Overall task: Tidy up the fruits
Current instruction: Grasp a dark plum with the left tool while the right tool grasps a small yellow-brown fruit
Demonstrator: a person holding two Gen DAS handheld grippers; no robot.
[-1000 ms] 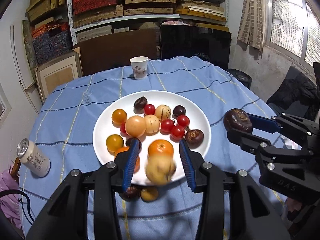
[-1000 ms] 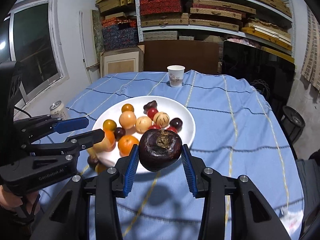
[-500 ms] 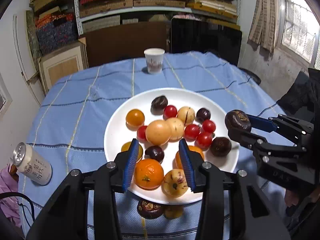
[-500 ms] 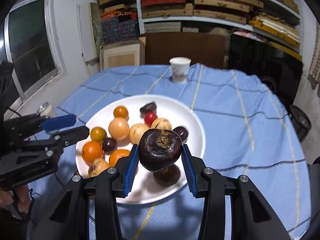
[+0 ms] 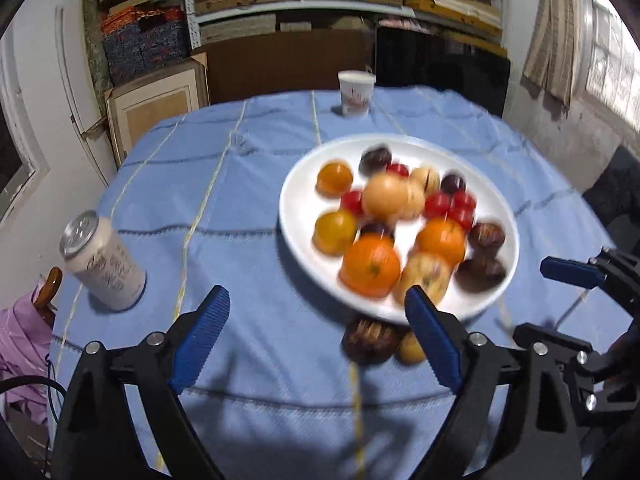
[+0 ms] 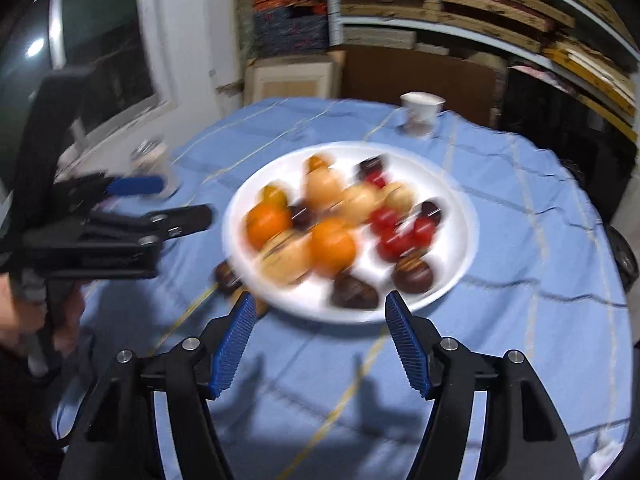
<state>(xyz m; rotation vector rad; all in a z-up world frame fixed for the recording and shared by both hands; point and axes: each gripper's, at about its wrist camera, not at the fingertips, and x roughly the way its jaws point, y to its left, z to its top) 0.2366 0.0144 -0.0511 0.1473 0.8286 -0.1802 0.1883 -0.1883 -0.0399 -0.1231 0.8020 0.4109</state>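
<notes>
Can (image 5: 103, 261) and cup (image 5: 355, 93) flank plate (image 5: 296, 216).

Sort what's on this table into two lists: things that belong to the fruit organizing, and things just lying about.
Part of the job:
white plate
fruits on the plate
dark fruit and small yellow fruit on the cloth beside the plate
left gripper and right gripper, both open and empty

Just lying about:
drink can
paper cup
</notes>
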